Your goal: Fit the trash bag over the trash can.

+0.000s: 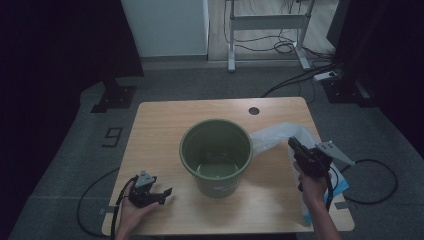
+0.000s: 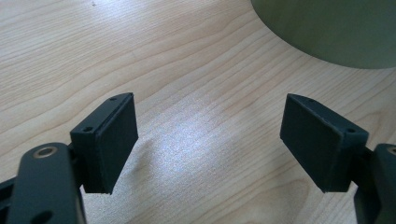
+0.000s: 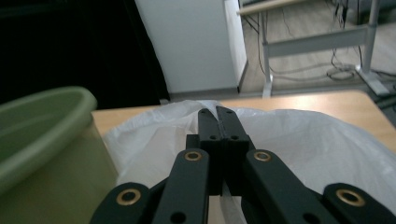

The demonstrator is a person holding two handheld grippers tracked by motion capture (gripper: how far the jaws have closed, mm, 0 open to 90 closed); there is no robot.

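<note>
Nearest the high camera, at the table's near left corner, the left gripper rests in the person's left hand just above the pale, fine-grained wooden tabletop; its flat black pads stand wide apart with nothing between them. Just ahead of it in the left gripper view curves the wall of the round, olive-green plastic bucket, which stands upright at the middle of the table, open-mouthed and seemingly empty, its smooth inside catching a dull sheen. Right of the bucket, touching its rim, lies the thin, crinkled, translucent white plastic bag, draped along the table's right side towards the near edge. The right gripper hangs over it with jaws pressed together; the right gripper view suggests a fold of the film is pinched at the tips, though I cannot be certain.

The work looks to be lining the bucket with the bag, at the lifting stage. Next, the limp film needs carrying over the rim while the free left gripper comes across to spread the mouth.
</note>
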